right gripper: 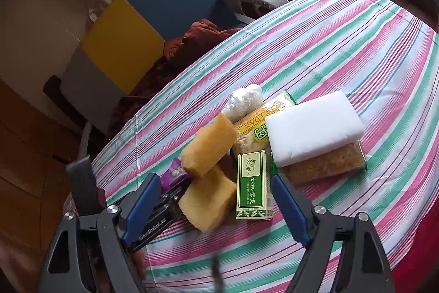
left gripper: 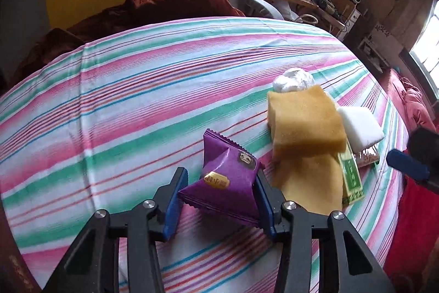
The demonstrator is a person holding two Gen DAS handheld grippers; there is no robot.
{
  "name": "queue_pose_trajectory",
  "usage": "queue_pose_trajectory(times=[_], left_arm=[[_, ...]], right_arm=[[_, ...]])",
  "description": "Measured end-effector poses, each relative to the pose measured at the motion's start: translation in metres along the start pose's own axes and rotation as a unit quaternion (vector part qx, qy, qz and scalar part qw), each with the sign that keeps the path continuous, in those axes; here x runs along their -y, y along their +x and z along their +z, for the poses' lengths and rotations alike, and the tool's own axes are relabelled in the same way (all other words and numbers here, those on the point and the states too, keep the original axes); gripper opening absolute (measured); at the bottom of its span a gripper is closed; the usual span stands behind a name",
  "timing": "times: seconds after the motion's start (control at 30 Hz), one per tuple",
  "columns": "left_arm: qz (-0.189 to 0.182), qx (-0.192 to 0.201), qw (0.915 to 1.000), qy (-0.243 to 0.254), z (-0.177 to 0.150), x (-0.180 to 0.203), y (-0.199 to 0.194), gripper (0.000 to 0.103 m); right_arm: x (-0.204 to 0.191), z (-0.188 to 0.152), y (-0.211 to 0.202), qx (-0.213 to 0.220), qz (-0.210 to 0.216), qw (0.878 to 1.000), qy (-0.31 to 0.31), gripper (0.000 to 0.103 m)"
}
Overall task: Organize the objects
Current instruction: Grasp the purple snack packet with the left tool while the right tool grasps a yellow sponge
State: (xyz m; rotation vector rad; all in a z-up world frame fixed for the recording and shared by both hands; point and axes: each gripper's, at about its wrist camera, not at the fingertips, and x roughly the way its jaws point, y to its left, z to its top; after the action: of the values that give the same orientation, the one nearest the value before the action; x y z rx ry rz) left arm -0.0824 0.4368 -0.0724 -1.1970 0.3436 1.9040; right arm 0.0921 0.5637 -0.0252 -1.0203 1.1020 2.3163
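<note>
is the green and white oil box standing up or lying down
Lying down. In the right wrist view the narrow green and white cardboard box rests flat on the striped tablecloth, its printed face turned up, between the open right tongs.

Open cloth to the left and far, a crowded pile to the right

In the left wrist view the striped tablecloth (left gripper: pixel 137 89) lies bare to the left and far side, giving wide passage. To the right a pile blocks the way: two yellow sponges (left gripper: pixel 306 121), a white foam block (left gripper: pixel 359 125), a green oil box (left gripper: pixel 351 177) and a foil-wrapped lump (left gripper: pixel 293 80), packed touching. The purple snack packet (left gripper: pixel 227 177) fills the gap between the left gripper (left gripper: pixel 221 180) fingers.
</note>
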Motion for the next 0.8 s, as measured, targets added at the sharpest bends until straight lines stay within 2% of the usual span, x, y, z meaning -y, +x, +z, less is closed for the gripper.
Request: queue_pose_trajectory(times=[0.3,0.43,0.6,0.73,0.8], left_arm=[[0.023,0.042,0.9988,-0.011,-0.068,0.003,-0.038,0.048],[0.042,0.06,0.9971,0.02,-0.089,0.012,-0.046,0.048],[0.045,0.061,0.9968,0.026,-0.088,0.012,-0.042,0.048],[0.048,0.066,0.9963,0.03,-0.09,0.012,-0.041,0.048],[0.049,0.068,0.9959,0.032,-0.091,0.013,-0.04,0.048]], right_arm=[[0.007,-0.002,0.013,-0.028,-0.019,0.999,0.013,0.084],[0.011,-0.003,0.017,-0.036,-0.029,0.999,0.02,0.084],[0.007,-0.006,0.019,-0.039,-0.036,0.999,0.007,0.081],[-0.007,-0.011,0.021,-0.043,-0.033,0.998,-0.027,0.08],[-0.016,-0.014,0.022,-0.041,-0.047,0.997,-0.053,0.08]])
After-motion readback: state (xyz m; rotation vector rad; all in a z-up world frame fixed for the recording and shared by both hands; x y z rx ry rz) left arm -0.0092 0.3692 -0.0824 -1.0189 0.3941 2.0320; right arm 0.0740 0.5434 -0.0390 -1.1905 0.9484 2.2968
